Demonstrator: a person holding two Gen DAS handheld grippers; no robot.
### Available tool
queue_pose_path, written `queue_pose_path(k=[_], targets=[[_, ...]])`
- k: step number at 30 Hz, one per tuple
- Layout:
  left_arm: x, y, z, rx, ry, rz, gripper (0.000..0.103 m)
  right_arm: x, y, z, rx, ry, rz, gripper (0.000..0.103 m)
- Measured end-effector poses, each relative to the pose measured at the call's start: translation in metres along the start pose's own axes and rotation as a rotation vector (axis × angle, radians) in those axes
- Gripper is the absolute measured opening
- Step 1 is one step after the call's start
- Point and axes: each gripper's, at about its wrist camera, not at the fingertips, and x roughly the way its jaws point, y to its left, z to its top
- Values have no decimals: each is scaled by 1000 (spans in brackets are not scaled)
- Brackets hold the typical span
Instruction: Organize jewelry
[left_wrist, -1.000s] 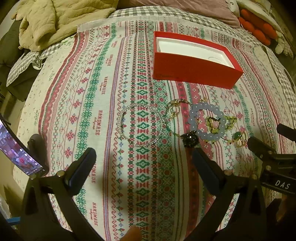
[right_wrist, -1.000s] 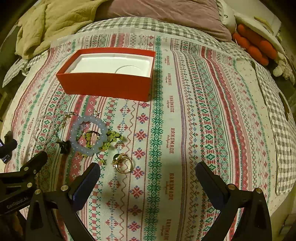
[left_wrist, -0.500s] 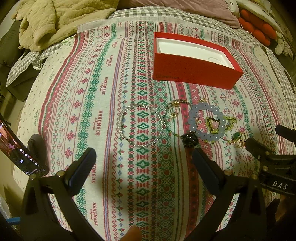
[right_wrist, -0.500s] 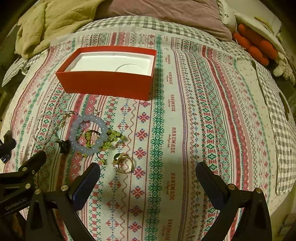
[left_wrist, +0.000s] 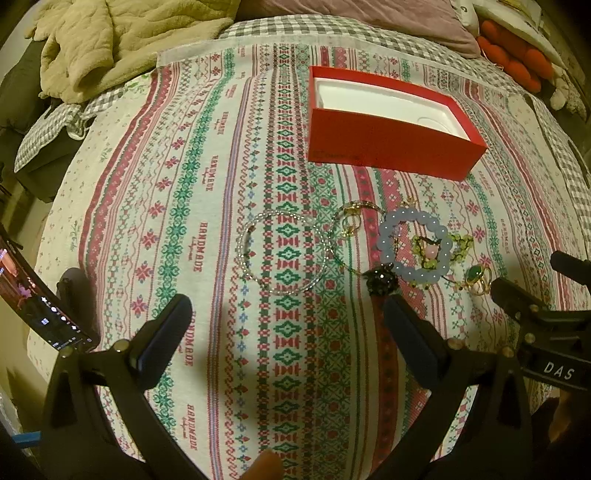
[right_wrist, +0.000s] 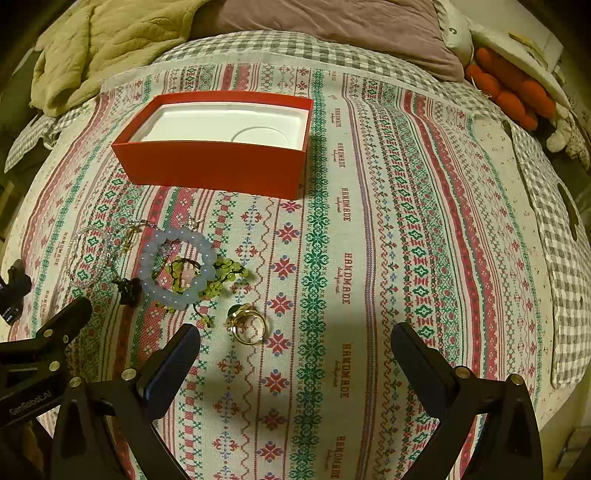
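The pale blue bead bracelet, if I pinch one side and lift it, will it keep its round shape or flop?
The pale blue bead bracelet is strung from separate beads, so it would probably sag. It overlaps the green bead piece, which might drag along. Its round glossy beads could slip.

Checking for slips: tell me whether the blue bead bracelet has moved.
No. The blue bead bracelet keeps its place relative to the red box.

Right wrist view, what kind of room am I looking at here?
Most likely a bedroom: the jewelry lies on a patterned cloth spread over a checked bedsheet, with a mauve pillow and a rumpled beige blanket at the far end.
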Motion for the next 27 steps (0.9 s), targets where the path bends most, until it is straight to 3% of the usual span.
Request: queue_pose_path(k=[11,18,27], targets=[[-5,10,7,0,-21,20,103,-2,-4,4,12,-10,12,103],[-10,28,25,-16,-4,-35,103,-10,-20,20,36,-32,28,103],[-1,40,41,-24,46,-100,103,-2,-27,35,62,21,93,103]])
